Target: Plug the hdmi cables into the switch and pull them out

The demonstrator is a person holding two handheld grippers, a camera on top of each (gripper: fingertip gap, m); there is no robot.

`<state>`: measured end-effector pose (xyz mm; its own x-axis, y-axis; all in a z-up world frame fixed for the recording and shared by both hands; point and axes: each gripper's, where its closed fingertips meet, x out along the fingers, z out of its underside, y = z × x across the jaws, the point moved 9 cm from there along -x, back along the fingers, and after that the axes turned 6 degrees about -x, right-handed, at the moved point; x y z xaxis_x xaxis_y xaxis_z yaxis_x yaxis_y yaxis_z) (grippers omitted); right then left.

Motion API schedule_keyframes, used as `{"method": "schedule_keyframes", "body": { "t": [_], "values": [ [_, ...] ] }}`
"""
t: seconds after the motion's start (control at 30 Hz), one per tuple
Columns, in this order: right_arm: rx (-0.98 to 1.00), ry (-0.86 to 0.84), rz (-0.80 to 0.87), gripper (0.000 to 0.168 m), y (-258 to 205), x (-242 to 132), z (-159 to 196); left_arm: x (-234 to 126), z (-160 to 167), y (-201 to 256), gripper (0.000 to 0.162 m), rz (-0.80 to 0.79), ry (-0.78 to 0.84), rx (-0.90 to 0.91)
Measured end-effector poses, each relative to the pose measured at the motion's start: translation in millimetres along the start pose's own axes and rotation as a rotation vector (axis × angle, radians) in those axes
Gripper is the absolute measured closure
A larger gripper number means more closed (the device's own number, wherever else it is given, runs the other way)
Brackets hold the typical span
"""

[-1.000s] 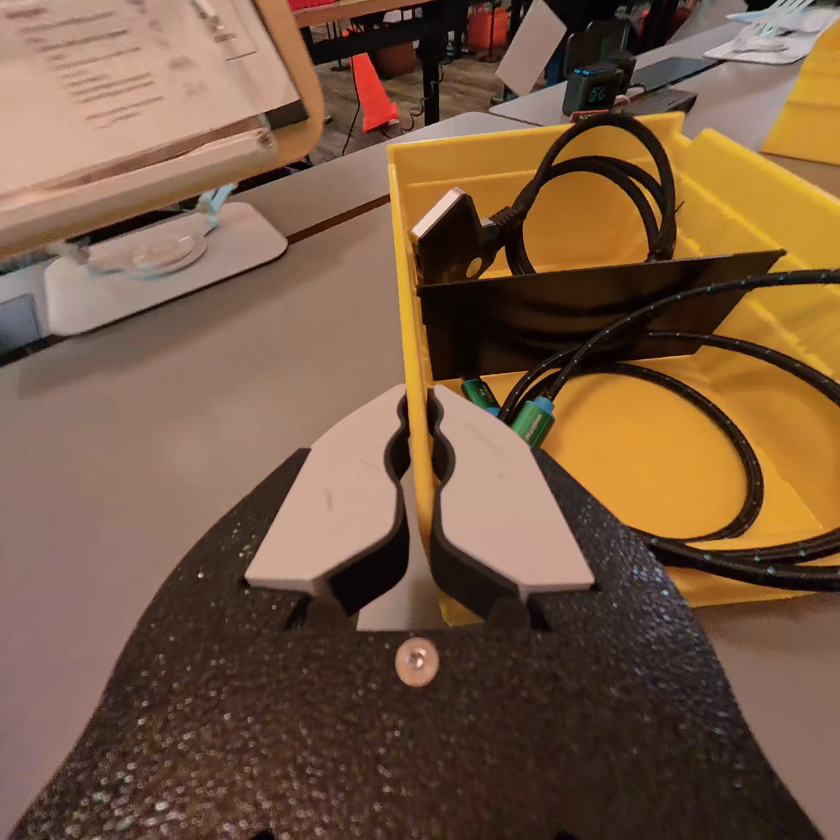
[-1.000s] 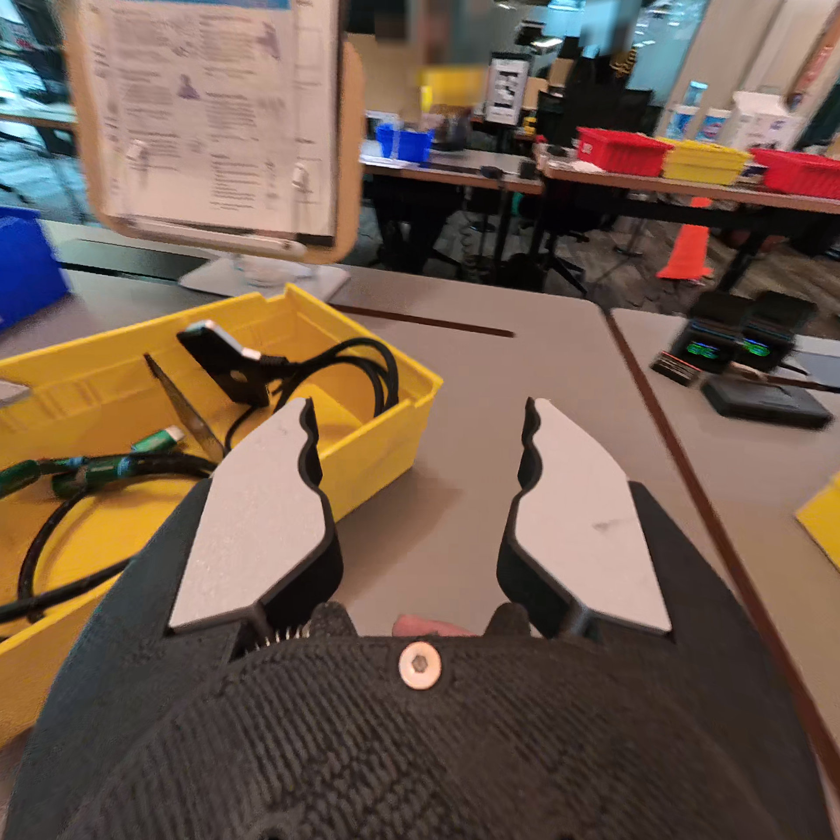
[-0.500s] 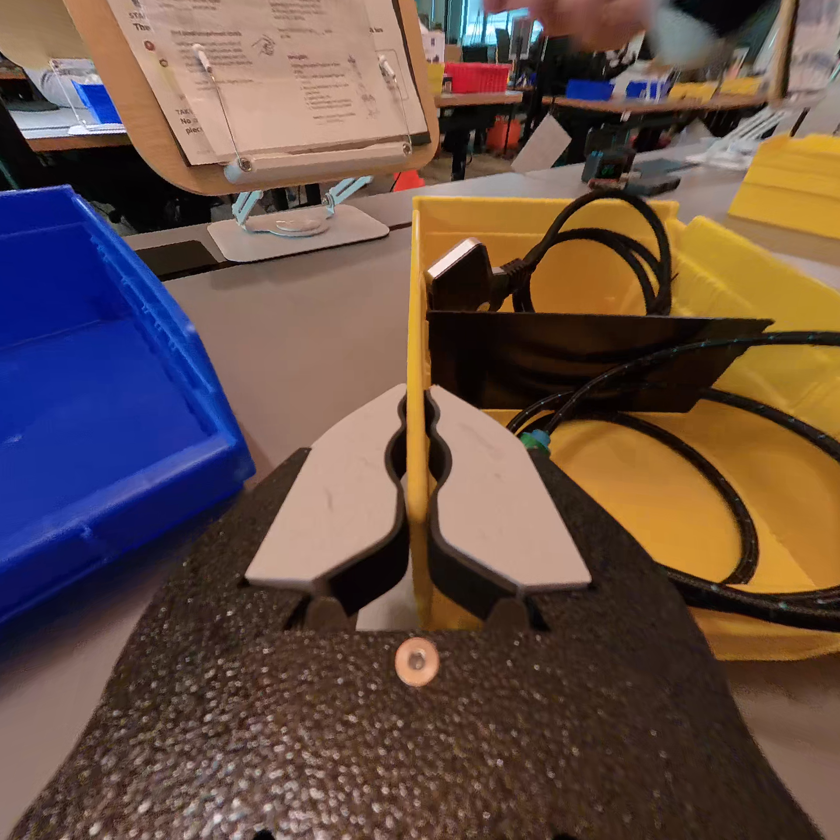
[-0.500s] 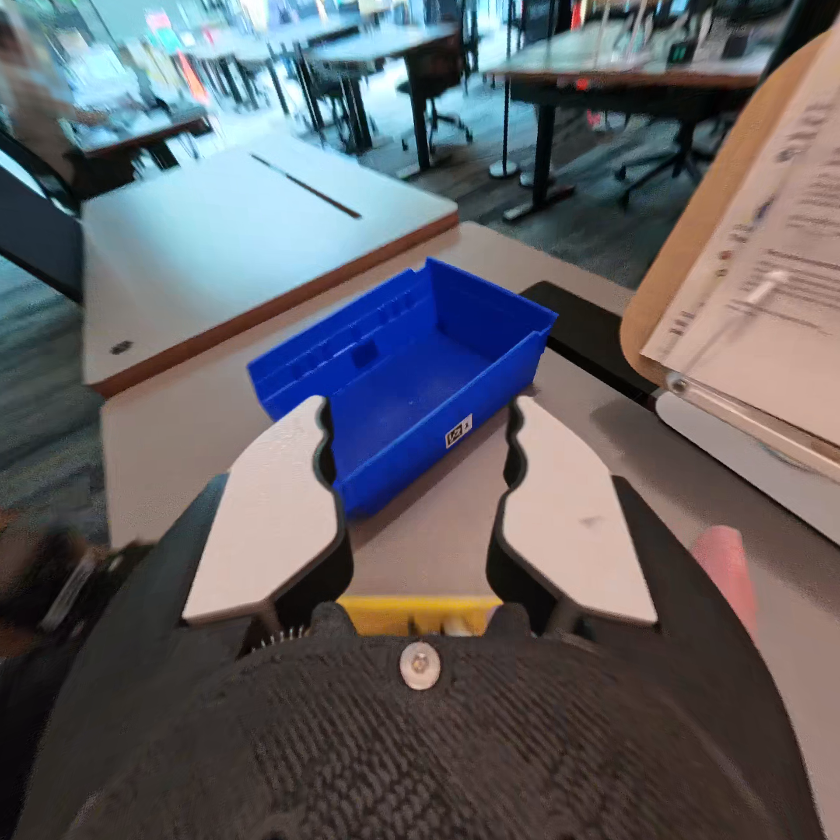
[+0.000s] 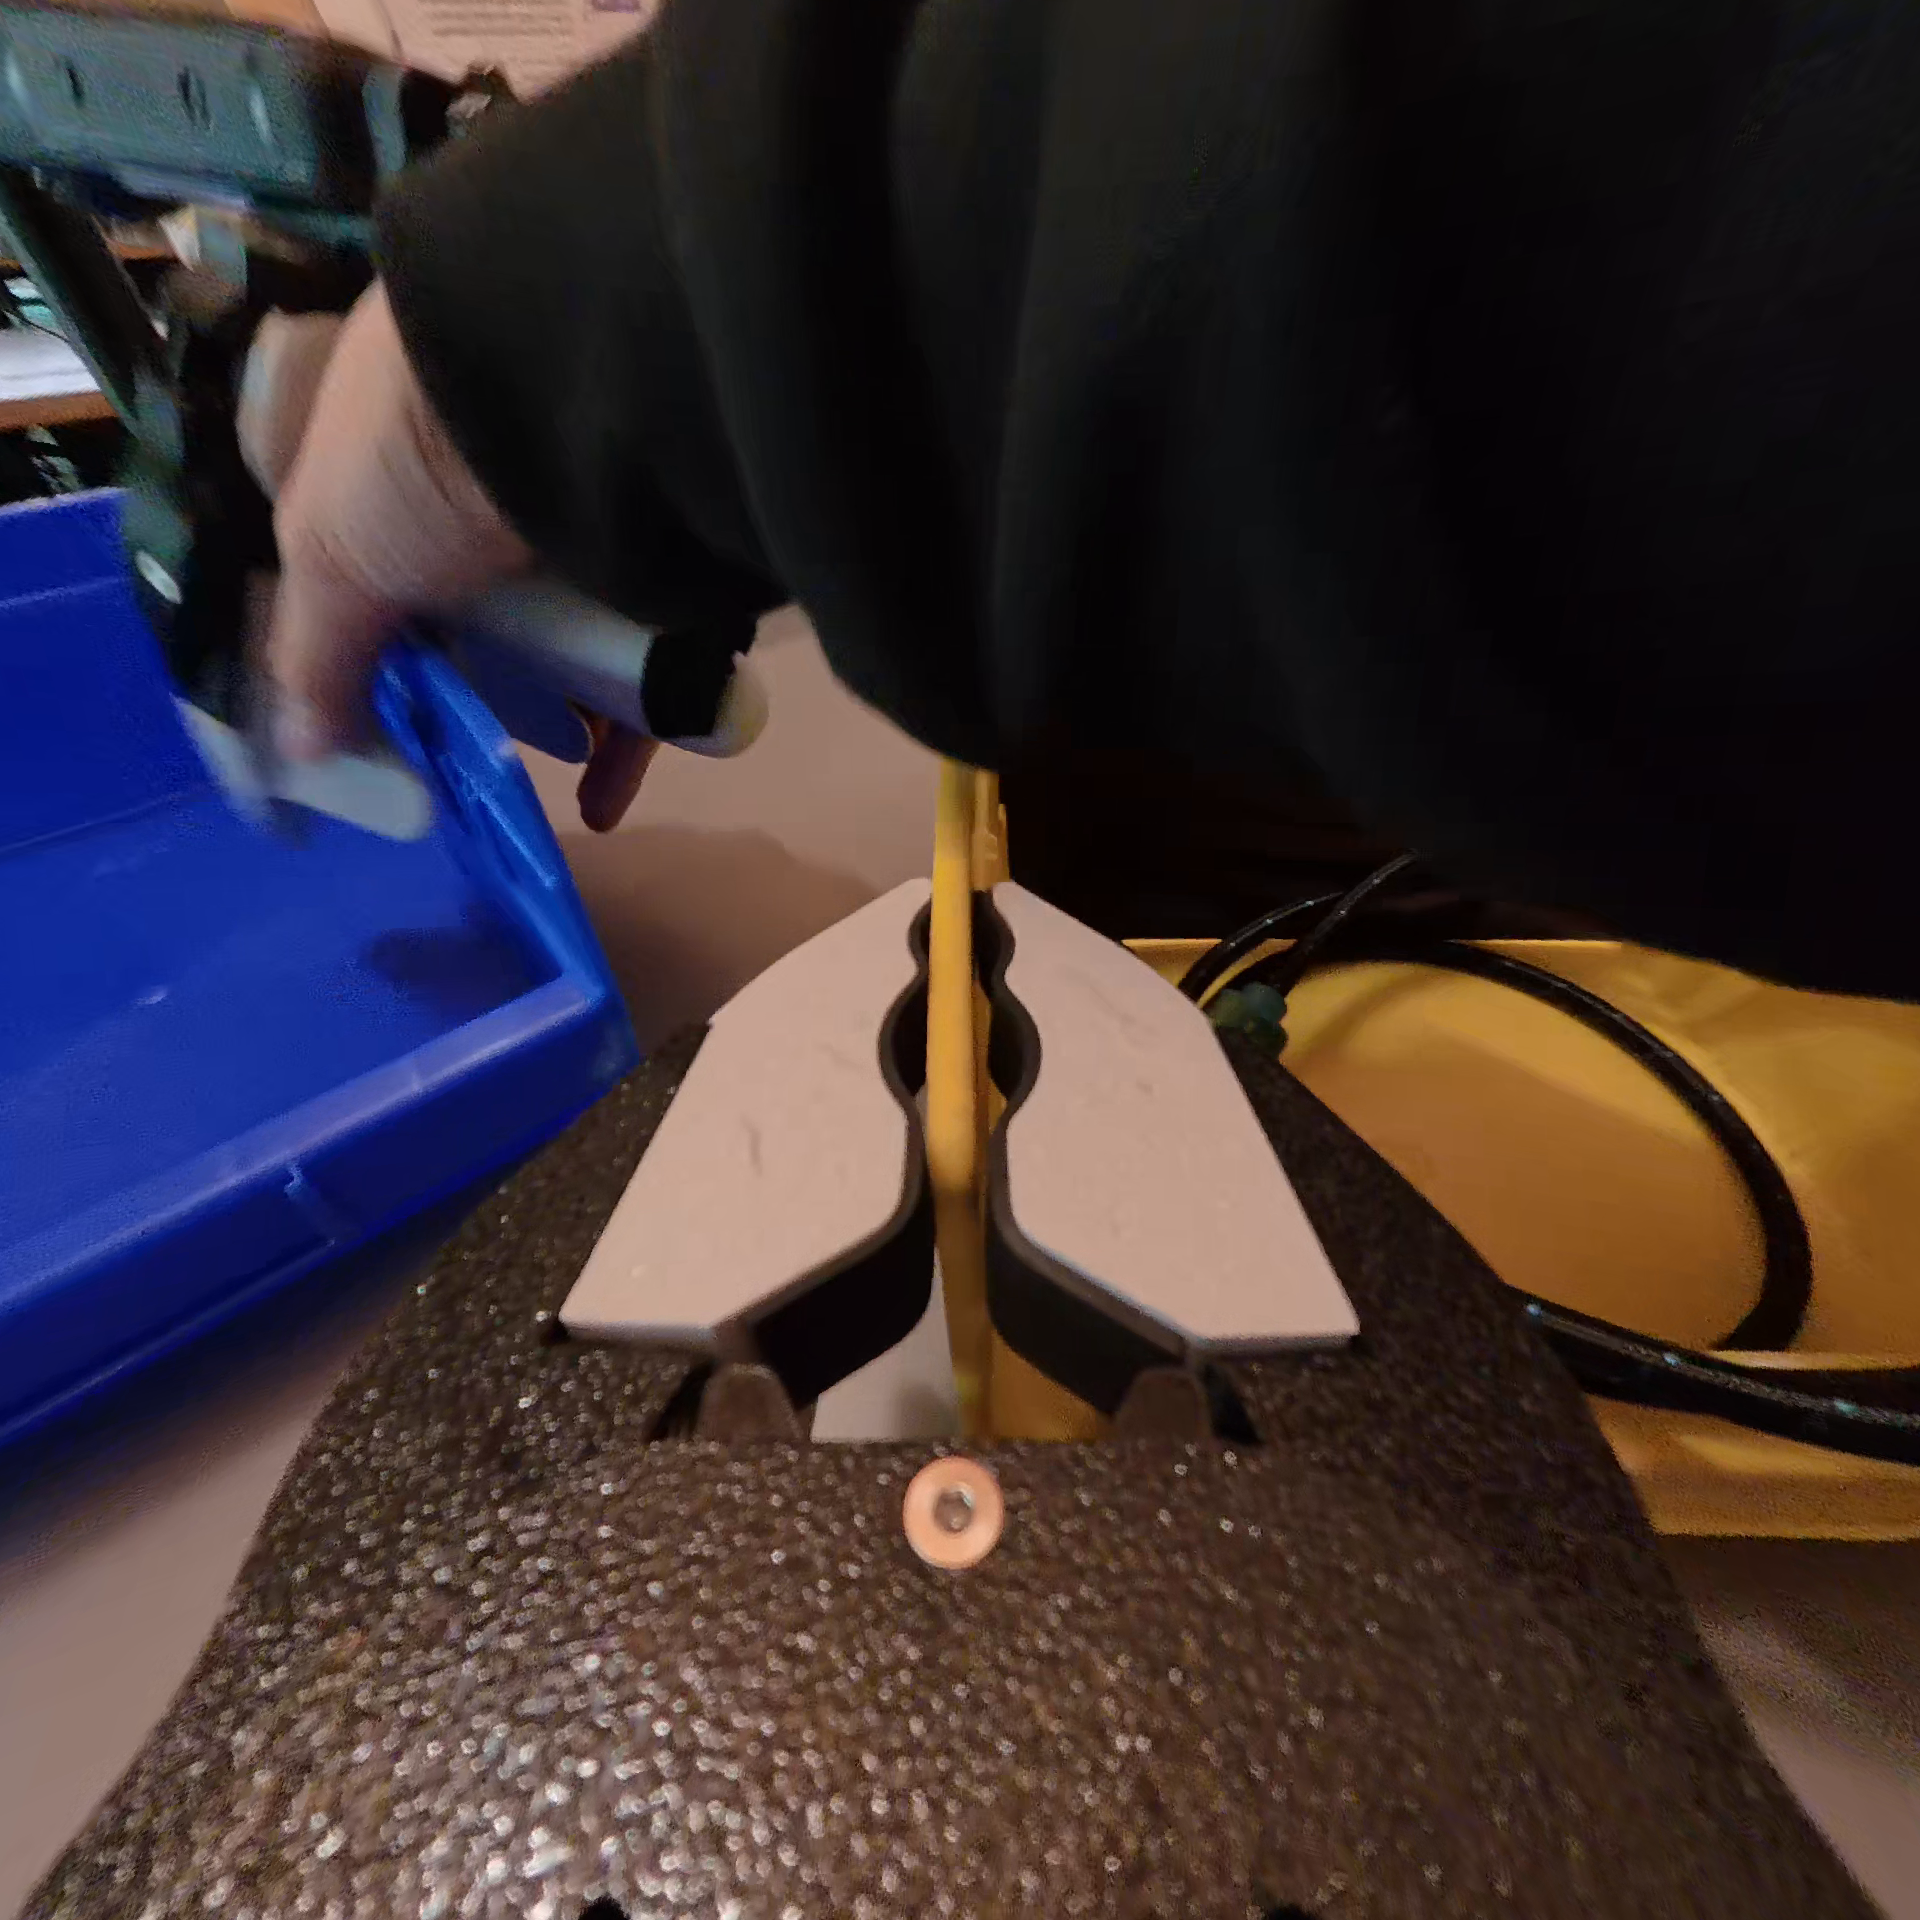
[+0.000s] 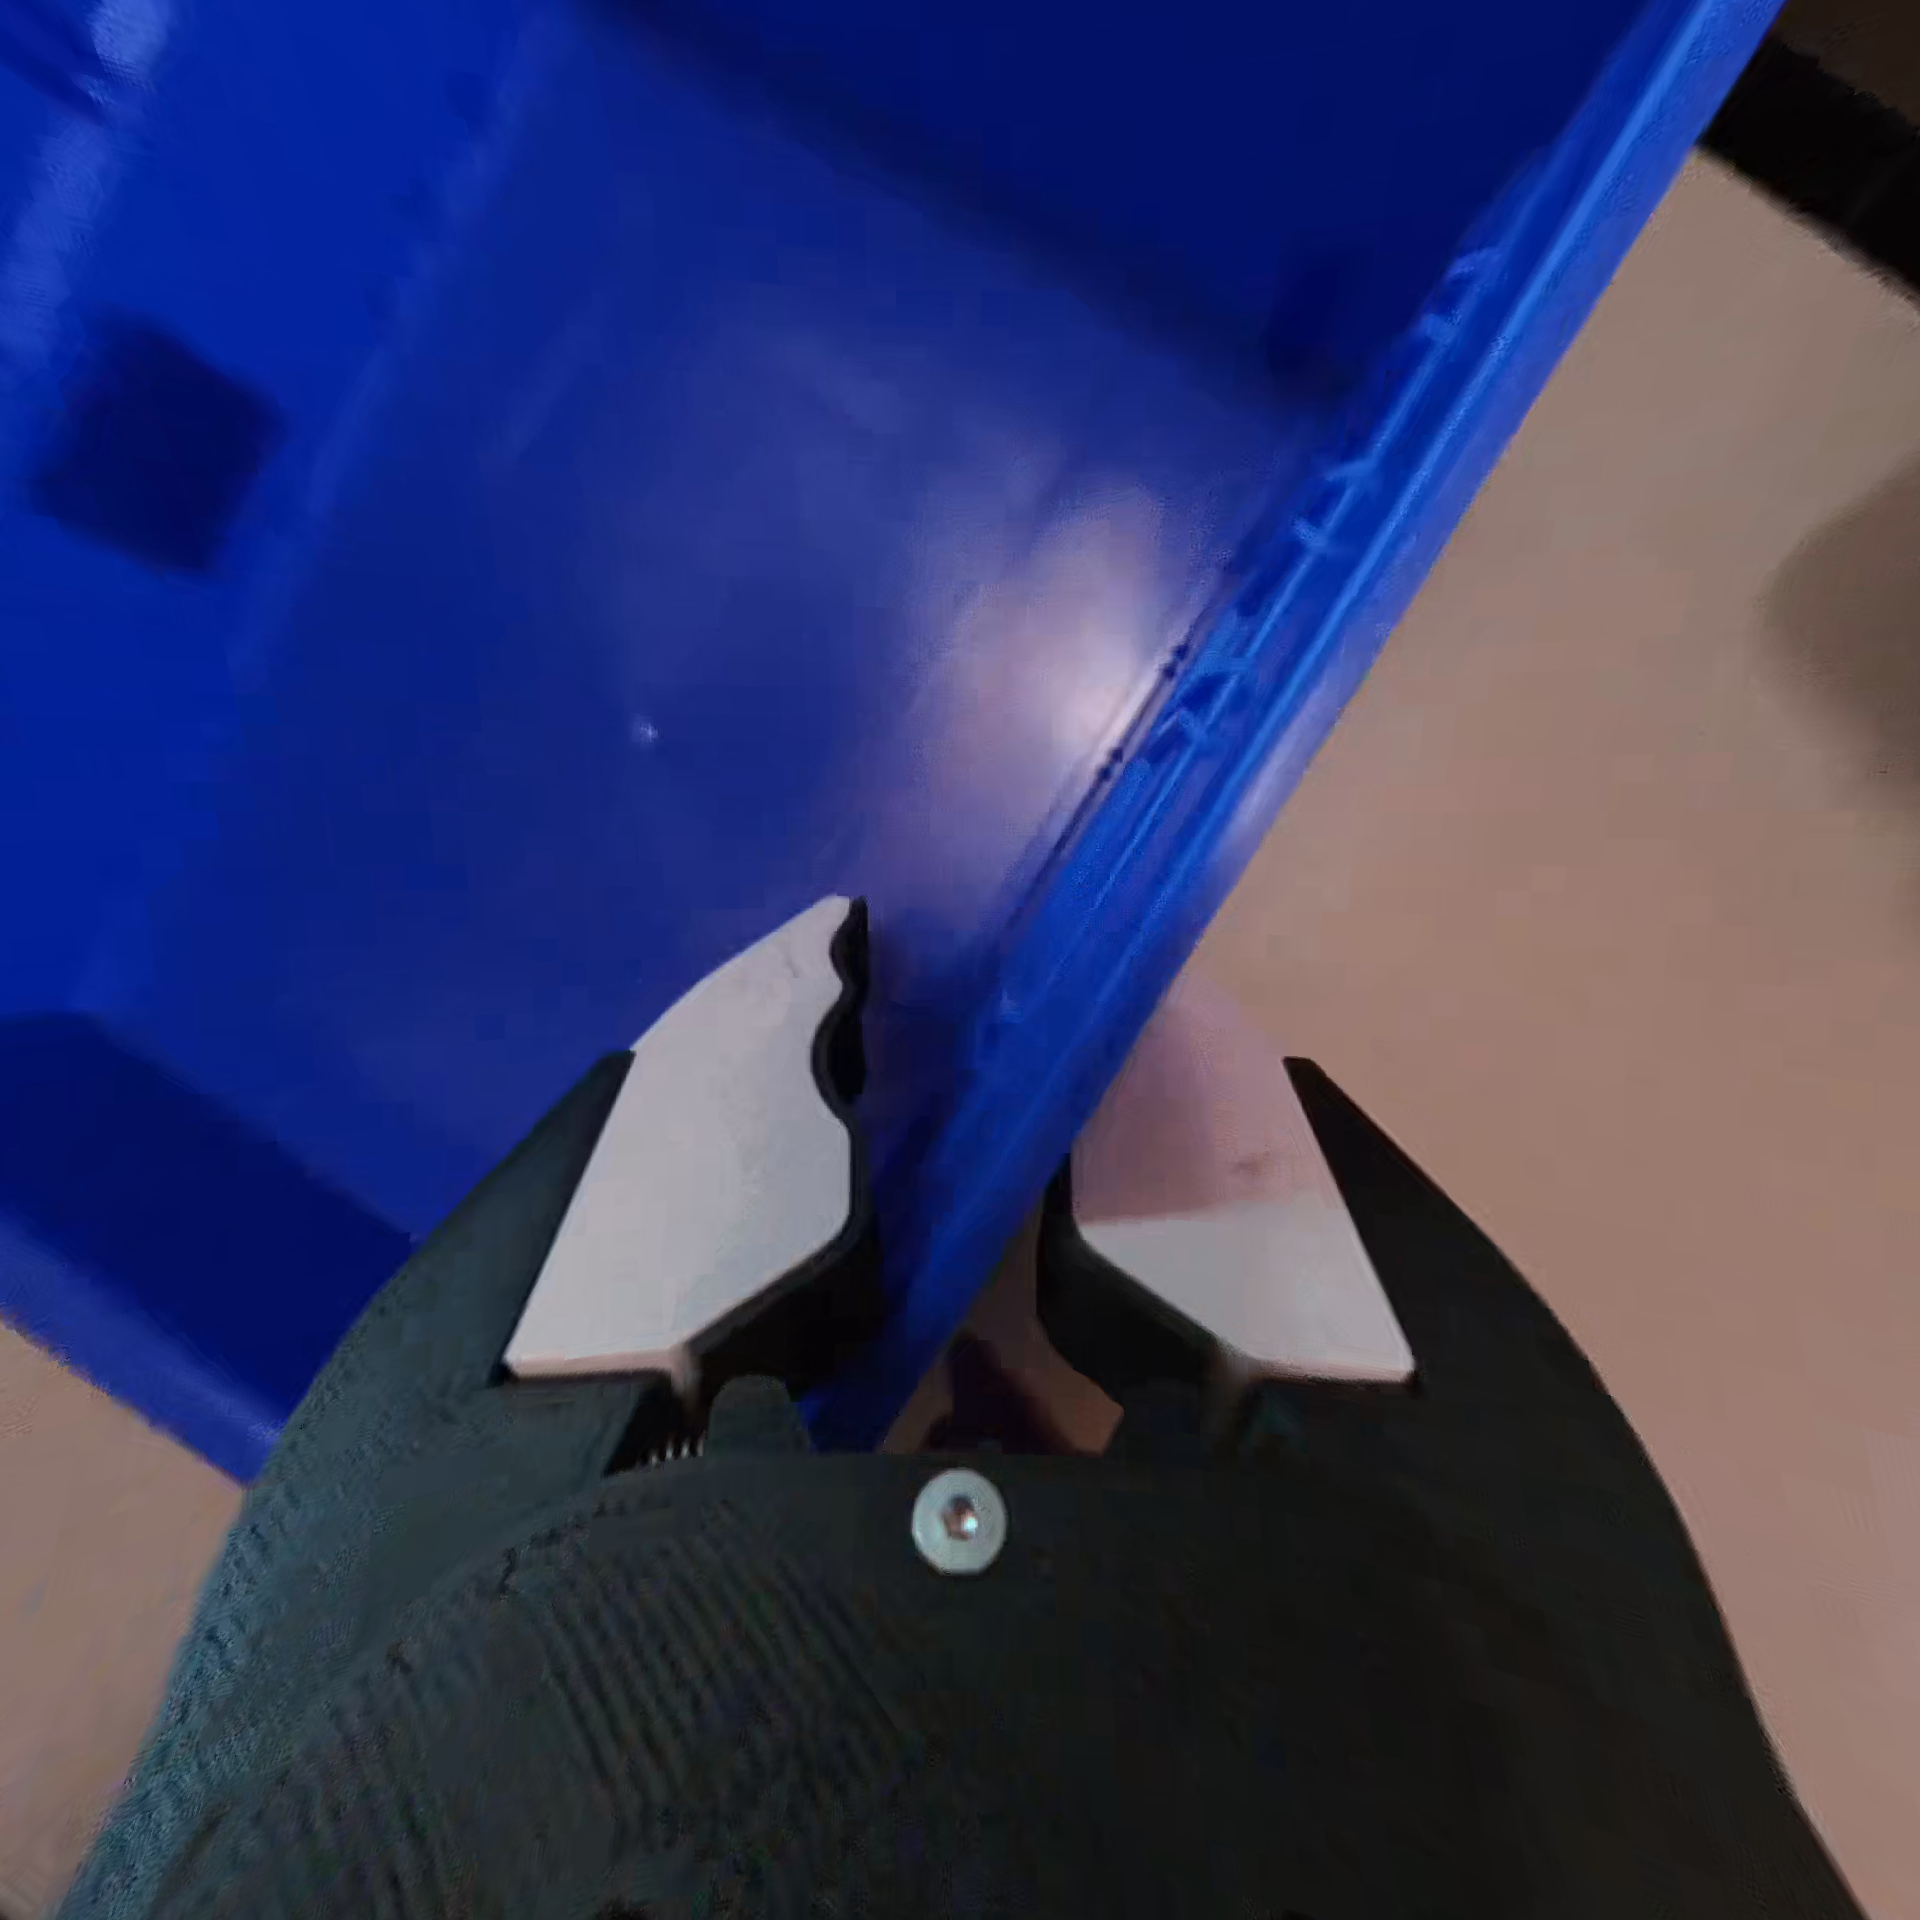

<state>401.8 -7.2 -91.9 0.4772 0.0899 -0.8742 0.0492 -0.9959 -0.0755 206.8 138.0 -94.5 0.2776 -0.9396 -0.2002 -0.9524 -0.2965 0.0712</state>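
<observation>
My left gripper (image 5: pixel 961 899) is shut on the side wall of the yellow bin (image 5: pixel 951 1039). Black braided HDMI cables (image 5: pixel 1714 1122) coil inside that bin, and one green plug (image 5: pixel 1252 1008) shows beside my right finger. The switch is hidden behind a black sleeve (image 5: pixel 1247 416). My right gripper (image 6: pixel 1013 945) straddles the side wall of the blue bin (image 6: pixel 623 520), one finger inside and one outside, closed against the wall. It also shows blurred in the left wrist view (image 5: pixel 312 769), held by a hand at the blue bin's (image 5: pixel 260 1039) rim.
The person's arm in the black sleeve reaches across over the yellow bin and blocks the far view. The blue bin holds nothing I can see and stands left of the yellow bin on the beige table (image 6: pixel 1558 935). A dark frame (image 5: pixel 156 156) shows at the upper left.
My right gripper has swung across to the left, dropped onto the blue bin's wall and closed on it. The arm now covers the yellow bin's far half. My left gripper still holds the yellow wall.
</observation>
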Motion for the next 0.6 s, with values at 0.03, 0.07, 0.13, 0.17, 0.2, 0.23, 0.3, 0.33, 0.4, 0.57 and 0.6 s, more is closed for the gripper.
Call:
{"method": "schedule_keyframes", "body": {
  "t": [0.03, 0.07, 0.13, 0.17, 0.2, 0.23, 0.3, 0.33, 0.4, 0.57, 0.6],
  "values": [
    [0.011, 0.010, 0.002, 0.137, -0.8, 0.7, -1.3, 0.0, 0.1, 0.6, 0.156, -0.016, 0.003, 0.017],
    [0.043, 0.014, -0.015, 0.138, -0.6, -0.1, -3.6, -0.1, 0.2, 1.1, 0.155, -0.030, 0.006, 0.034],
    [0.048, 0.021, -0.017, 0.137, 0.6, -9.7, -9.9, -0.4, 0.3, 1.4, 0.153, -0.042, 0.011, 0.063],
    [0.035, 0.033, -0.011, 0.136, 2.2, -19.3, -15.4, -1.0, 0.4, 1.0, 0.154, -0.035, 0.011, 0.063],
    [0.005, 0.045, -0.002, 0.136, 4.9, -31.8, -21.6, -1.8, 0.5, -0.2, 0.155, -0.026, 0.009, 0.057],
    [-0.018, 0.066, -0.008, 0.136, 8.4, -47.6, -28.6, -2.7, 0.6, -1.8, 0.155, -0.024, 0.008, 0.054],
    [-0.043, 0.109, -0.053, 0.139, 19.6, -88.1, -41.6, -5.1, 0.7, -7.1, 0.155, -0.027, 0.008, 0.052],
    [-0.071, 0.128, -0.074, 0.139, 27.2, -111.5, -45.6, -6.3, 0.6, -10.9, 0.156, -0.028, 0.007, 0.049],
    [-0.091, 0.215, -0.098, 0.139, 48.5, -164.0, -47.4, -9.6, 0.7, -19.8, 0.155, -0.041, 0.006, 0.053],
    [-0.125, 0.389, 0.044, 0.141, 136.8, -289.4, 6.0, -25.4, 1.5, -53.1, 0.155, -0.117, 0.009, 0.035],
    [-0.112, 0.387, 0.088, 0.141, 157.4, -305.2, 28.2, -29.5, 1.8, -61.2, 0.155, -0.138, 0.011, 0.024]
  ]
}}
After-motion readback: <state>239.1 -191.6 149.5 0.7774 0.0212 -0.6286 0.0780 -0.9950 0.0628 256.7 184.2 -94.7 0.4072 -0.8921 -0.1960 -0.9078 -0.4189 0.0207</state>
